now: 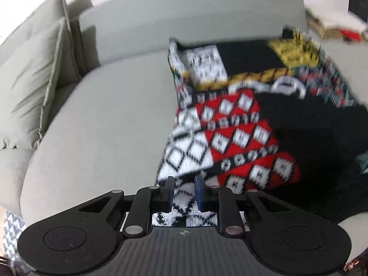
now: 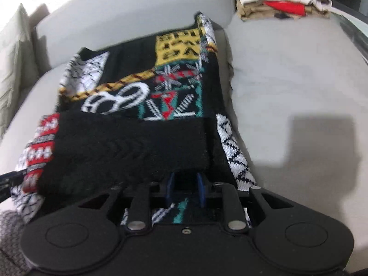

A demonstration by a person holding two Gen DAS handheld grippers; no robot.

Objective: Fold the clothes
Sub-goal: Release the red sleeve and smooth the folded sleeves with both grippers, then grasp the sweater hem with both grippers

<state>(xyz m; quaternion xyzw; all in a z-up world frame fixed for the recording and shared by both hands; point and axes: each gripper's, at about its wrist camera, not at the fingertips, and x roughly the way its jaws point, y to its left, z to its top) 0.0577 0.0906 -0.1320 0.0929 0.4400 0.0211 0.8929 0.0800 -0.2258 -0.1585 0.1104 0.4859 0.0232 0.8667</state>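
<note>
Left wrist view first, biggest thing down: the grey sofa fills everything ahead of the gripper; cushions sit off to the far left of it; the patterned knit sweater lies on the seat ahead and to the right, its near white-and-black edge running right down into the left gripper. The blue pads stand only a little apart with that knit edge between them; looks like a pinch on the fabric, though I honestly can't swear the pads are pressing.

Right wrist view: same sweater stretches straight away from the right gripper toward the sofa back; its long axis runs roughly along the line the fingers point; a black flap already lies across the middle. The jaws here are also narrow, and the black hem drops in between them and comes out below; reads as held, same caveat. A small pile of other clothes sits far ahead and to the right.

So both grippers are at the near hem, left on the left corner, right on the right; I'd guess the next move carries that hem away from them, up toward the far end.
</note>
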